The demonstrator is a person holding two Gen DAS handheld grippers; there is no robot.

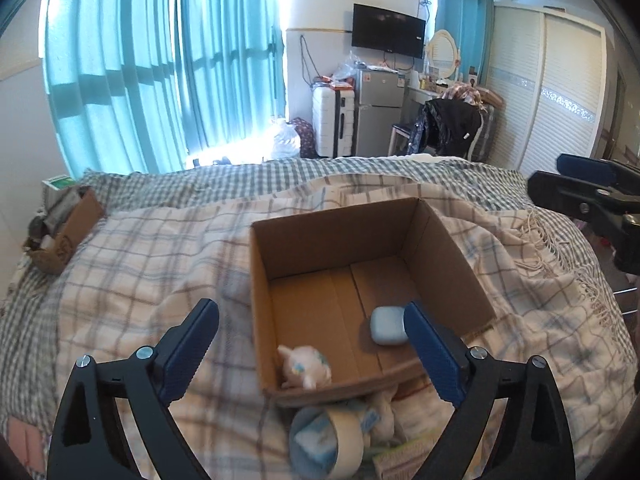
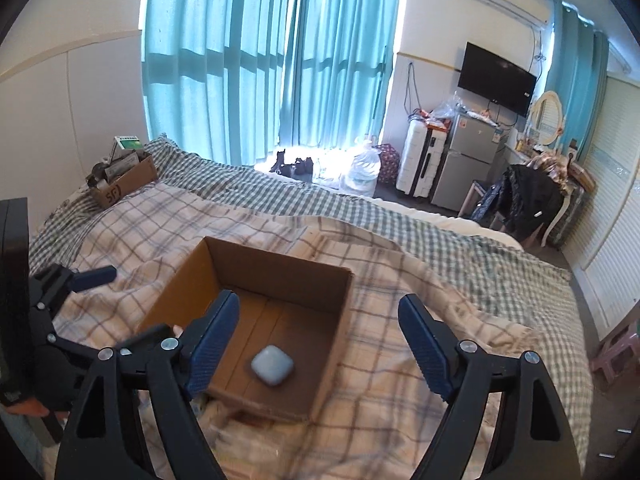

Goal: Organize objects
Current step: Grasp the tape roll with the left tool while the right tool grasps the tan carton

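An open cardboard box sits on the plaid blanket on the bed; it also shows in the right wrist view. Inside lie a pale blue earbud case and a small pink plush toy in the near left corner. A roll of beige tape and some white and green items lie just in front of the box. My left gripper is open and empty above the box's near edge. My right gripper is open and empty above the box.
A second cardboard box full of items stands at the bed's far left corner. Past the bed are teal curtains, a suitcase, a small fridge and a chair with clothes. The bed's edge is at right.
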